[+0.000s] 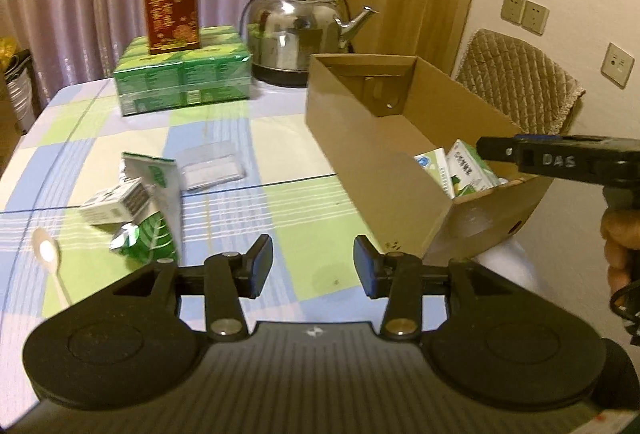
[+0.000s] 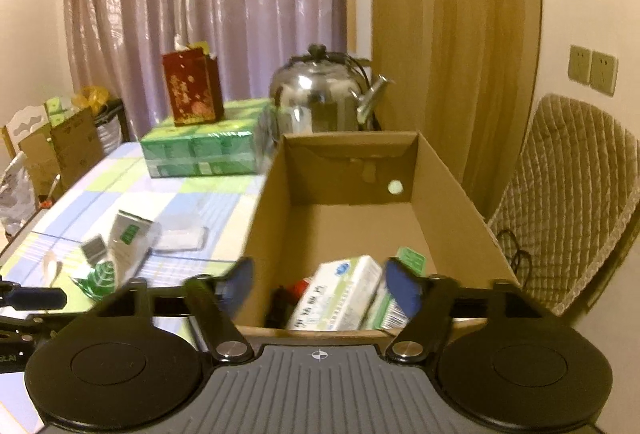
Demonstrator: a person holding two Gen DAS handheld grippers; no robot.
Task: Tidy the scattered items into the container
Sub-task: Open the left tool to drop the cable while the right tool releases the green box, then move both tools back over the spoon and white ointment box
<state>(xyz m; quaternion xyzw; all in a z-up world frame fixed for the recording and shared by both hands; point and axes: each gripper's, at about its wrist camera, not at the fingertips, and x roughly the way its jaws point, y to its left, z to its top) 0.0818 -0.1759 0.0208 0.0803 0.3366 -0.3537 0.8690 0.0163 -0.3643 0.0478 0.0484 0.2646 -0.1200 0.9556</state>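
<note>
An open cardboard box [image 1: 372,138] stands on the table's right side and holds white-and-green cartons [image 1: 464,166]; it also shows in the right wrist view [image 2: 440,186] with a white carton [image 2: 340,294] inside. Scattered left of it lie a small white box [image 1: 114,202], a white-green packet [image 1: 158,178], a green foil pouch [image 1: 150,238], a clear plastic case [image 1: 210,164] and a plastic spoon [image 1: 50,258]. My left gripper [image 1: 314,266] is open and empty above the tablecloth. My right gripper [image 2: 320,286] is open and empty over the box's near end.
A steel kettle [image 1: 296,34], a green shrink-wrapped pack [image 1: 184,74] and a red carton [image 1: 172,10] stand at the table's far end. A padded chair [image 2: 568,202] sits right of the box. Boxes and bags [image 2: 60,150] crowd the far left.
</note>
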